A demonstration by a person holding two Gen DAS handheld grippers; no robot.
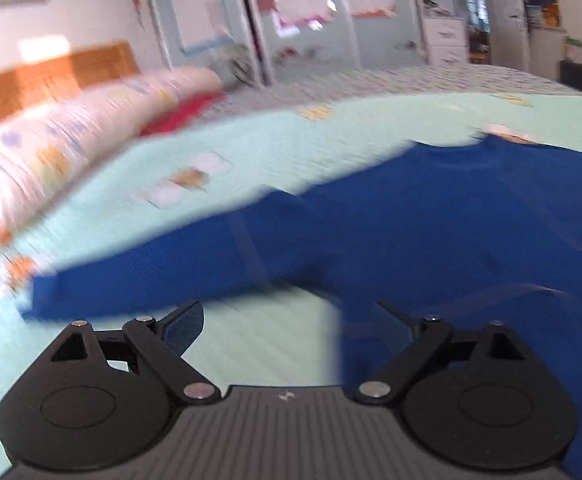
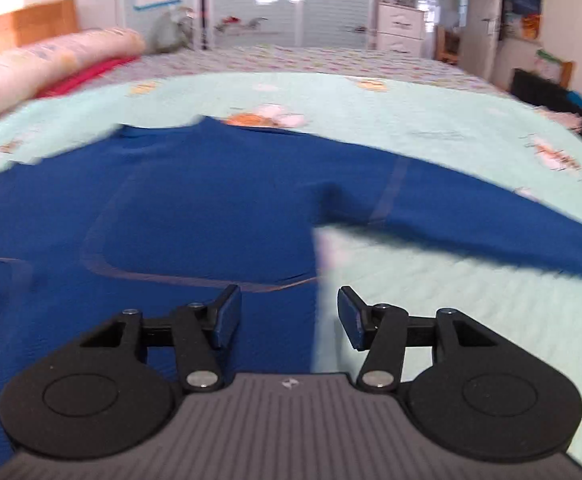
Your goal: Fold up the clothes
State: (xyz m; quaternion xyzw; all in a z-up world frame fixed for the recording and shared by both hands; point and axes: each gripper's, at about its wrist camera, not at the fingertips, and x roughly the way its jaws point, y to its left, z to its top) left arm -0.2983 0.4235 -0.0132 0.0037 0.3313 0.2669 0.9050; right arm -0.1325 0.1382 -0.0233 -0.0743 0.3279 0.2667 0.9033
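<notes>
— While we have both tools spread and pinching nothing, where exactly does the blue sweater (image 2: 211, 200) lie?

— Flat on the mint quilt (image 2: 431, 120) of the bed, front up, neckline away from us, both sleeves out to the sides. Our left tool (image 1: 291, 330) hangs over the side seam under the left sleeve (image 1: 151, 272); our right tool (image 2: 289, 316) straddles the opposite side edge below the right sleeve (image 2: 491, 224).

— What could spoil the fold from here?

— We judge the quilt is the main risk: if our pads come down too deep at those edges, we could pinch bedding along with the knit and drag both. We could also catch only the top layer, leaving the back behind and bunching.

— And the blur?

— Both views are smeared, so we may misjudge where the edges lie.
</notes>
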